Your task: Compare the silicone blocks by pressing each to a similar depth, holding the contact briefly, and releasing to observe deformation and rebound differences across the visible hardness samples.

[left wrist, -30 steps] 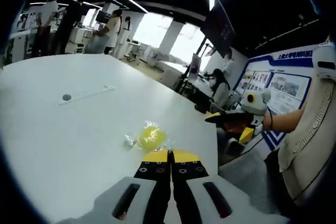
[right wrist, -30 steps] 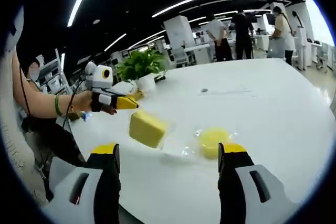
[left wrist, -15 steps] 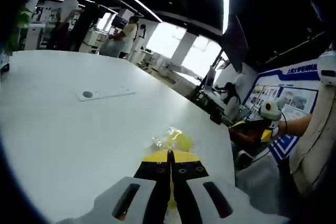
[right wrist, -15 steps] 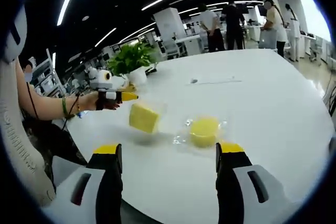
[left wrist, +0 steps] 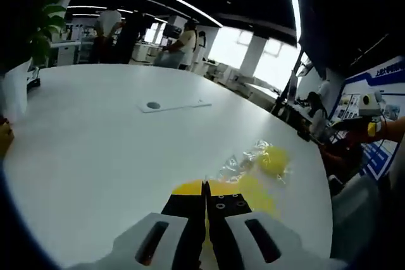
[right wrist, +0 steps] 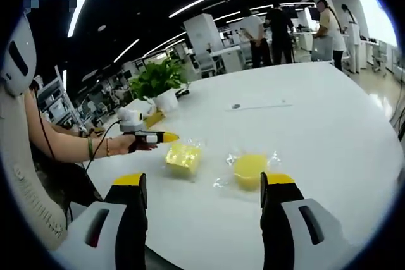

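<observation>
Jaws first: the left gripper is clenched, its tips right at the square yellow block, poised to press. The right gripper waits released, framing both samples. Wide white tabletop gives open room beyond that block; the near edge is close. Round bagged block sits just beside it, untouched by either gripper.
</observation>
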